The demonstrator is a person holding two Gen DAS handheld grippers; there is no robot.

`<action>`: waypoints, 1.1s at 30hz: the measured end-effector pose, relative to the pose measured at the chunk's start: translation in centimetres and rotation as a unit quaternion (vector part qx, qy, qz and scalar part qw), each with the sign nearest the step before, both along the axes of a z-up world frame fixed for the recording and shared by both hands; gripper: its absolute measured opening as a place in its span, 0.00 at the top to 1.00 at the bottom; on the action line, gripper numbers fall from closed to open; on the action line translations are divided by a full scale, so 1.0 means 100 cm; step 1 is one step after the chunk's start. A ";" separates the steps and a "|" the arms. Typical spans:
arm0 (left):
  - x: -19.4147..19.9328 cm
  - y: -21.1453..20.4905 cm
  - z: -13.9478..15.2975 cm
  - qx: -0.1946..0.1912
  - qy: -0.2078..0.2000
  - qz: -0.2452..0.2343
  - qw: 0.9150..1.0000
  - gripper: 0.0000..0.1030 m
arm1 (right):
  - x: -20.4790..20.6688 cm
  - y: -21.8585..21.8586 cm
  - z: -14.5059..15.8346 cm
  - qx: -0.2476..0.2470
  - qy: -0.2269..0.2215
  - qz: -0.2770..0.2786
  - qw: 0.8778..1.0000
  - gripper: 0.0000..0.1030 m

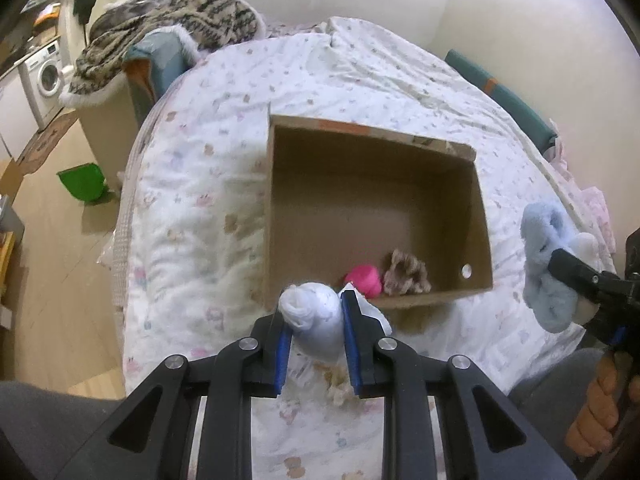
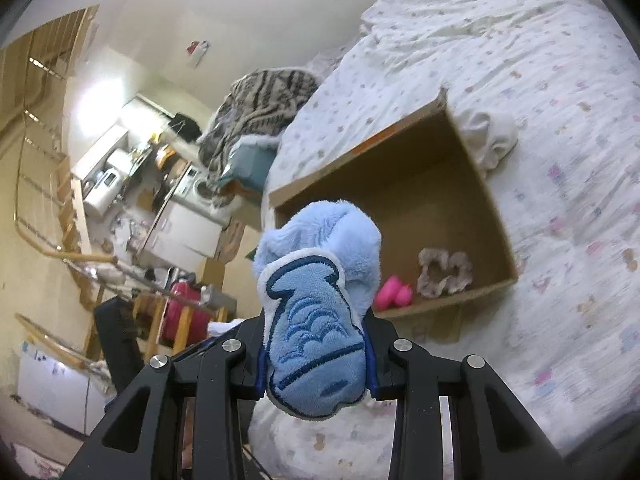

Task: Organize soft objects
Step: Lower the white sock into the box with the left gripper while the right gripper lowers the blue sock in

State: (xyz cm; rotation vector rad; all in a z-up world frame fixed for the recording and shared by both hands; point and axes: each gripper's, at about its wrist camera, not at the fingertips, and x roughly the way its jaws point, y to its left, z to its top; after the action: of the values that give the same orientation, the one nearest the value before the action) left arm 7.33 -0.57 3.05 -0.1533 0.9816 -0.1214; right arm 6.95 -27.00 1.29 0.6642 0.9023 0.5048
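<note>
My left gripper is shut on a rolled white sock and holds it above the bed, just short of the near rim of an open cardboard box. Inside the box, at the near wall, lie a pink soft ball and a beige furry scrunchie. My right gripper is shut on a light blue plush slipper, held in the air near the box; the slipper also shows in the left wrist view. The pink ball and the scrunchie show there too.
The box sits on a bed with a white patterned quilt. A striped fur blanket lies over a bin past the bed's far corner. A green dustpan is on the wooden floor at left. A small beige fluffy thing lies on the quilt under my left gripper.
</note>
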 end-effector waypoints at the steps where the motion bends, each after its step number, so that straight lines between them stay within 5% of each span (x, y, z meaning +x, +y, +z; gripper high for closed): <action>1: 0.003 -0.002 0.002 0.000 -0.001 -0.002 1.000 0.79 | 0.002 -0.003 0.001 -0.001 0.002 -0.007 1.000 0.64; 12: 0.029 -0.004 0.006 0.007 -0.008 -0.001 1.000 0.79 | 0.022 -0.009 -0.005 -0.006 0.014 -0.021 1.000 0.64; 33: 0.089 -0.001 -0.052 0.037 0.001 0.014 0.999 0.79 | 0.082 0.004 -0.062 -0.046 0.058 -0.018 0.997 0.63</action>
State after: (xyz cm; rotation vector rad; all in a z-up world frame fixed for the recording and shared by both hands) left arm 16.24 -0.66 -2.14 -0.1001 0.9837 -0.0589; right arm 15.13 -26.59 -4.94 0.6309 1.0156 0.3929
